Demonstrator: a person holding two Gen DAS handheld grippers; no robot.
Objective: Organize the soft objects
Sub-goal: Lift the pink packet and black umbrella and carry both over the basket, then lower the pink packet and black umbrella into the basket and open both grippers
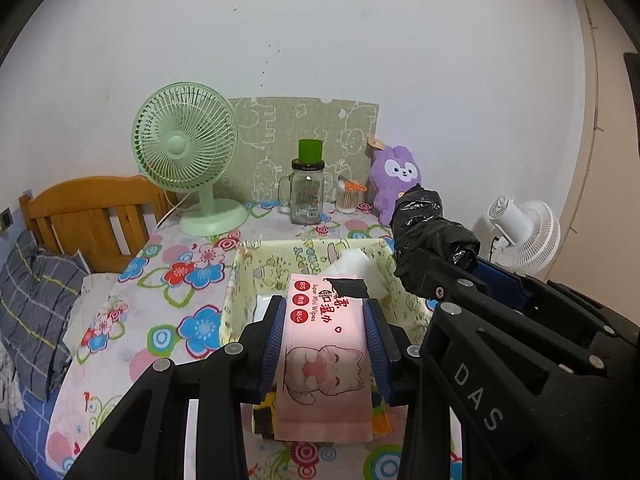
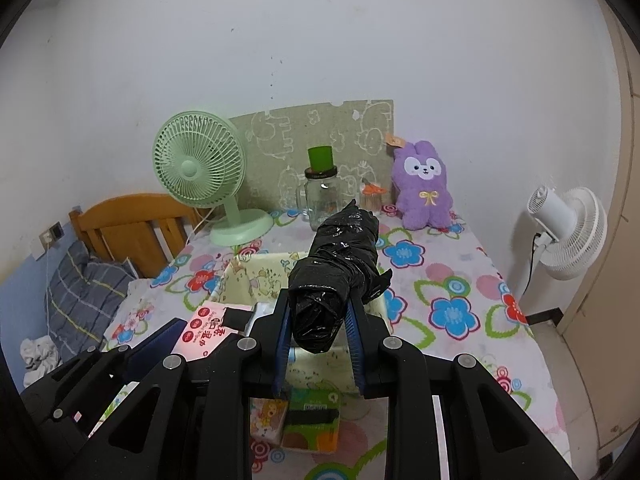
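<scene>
- Tools first: the left tool (image 1: pixel 325 332) clamps a pink wet-wipes pack (image 1: pixel 324 354) flat between its blue pads, while the right tool (image 2: pixel 318 322) grips a black plastic-bag roll (image 2: pixel 340 268) by its near end.
- Both hover over the yellow fabric basket (image 1: pixel 236 280) mid-surface, probably so each soft item drops straight in; something white (image 1: pixel 356 264) already lies inside.
- Small packets (image 2: pixel 296 424) sit at the near edge of the floral-covered surface (image 2: pixel 460 280).
- At the far edge stand a green fan (image 1: pixel 186 148), glass jar (image 1: pixel 306 196) and purple plush (image 2: pixel 422 184), against the white wall.
</scene>
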